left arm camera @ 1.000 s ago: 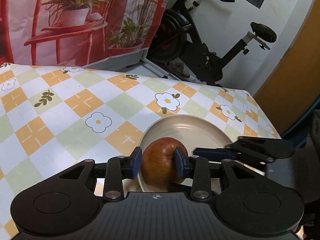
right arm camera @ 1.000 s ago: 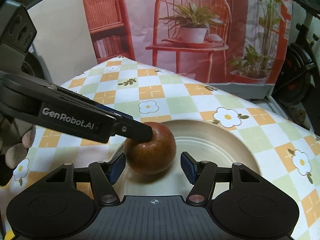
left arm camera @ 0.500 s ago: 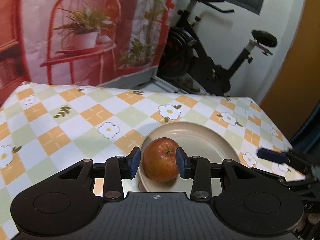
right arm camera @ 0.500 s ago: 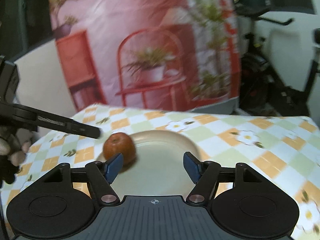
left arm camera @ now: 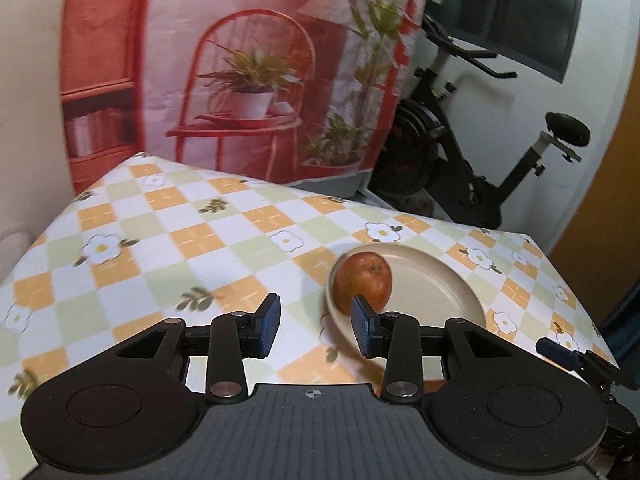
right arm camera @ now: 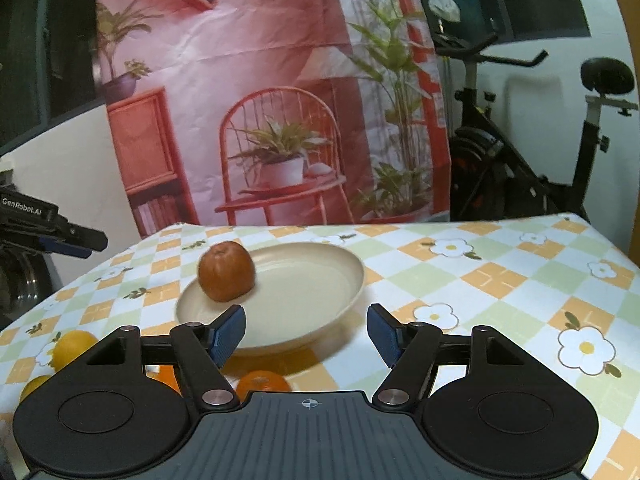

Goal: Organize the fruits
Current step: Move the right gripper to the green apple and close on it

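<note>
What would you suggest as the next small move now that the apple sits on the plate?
Probably lower the open right tool toward the nearest orange: the apple already rests on the plate, while the citrus fruits lie on the tablecloth.

Both handheld grippers hover over the checked surface (left arm camera: 168,248), each angled downward toward the cream plate (right arm camera: 320,280), the landmark here. The left gripper (left arm camera: 316,326) sits back from the plate's near-left rim, its blue-padded fingers (left arm camera: 269,324) parted with nothing between them. The right gripper (right arm camera: 306,334) hangs just short of the plate's near edge, its fingers (right arm camera: 230,334) spread wider, having just been opening, and likewise empty. From the right wrist view, the left gripper's tip shows well to the left of the plate; from the left wrist view, the right gripper's blue tip shows beyond the plate's right side.
</note>
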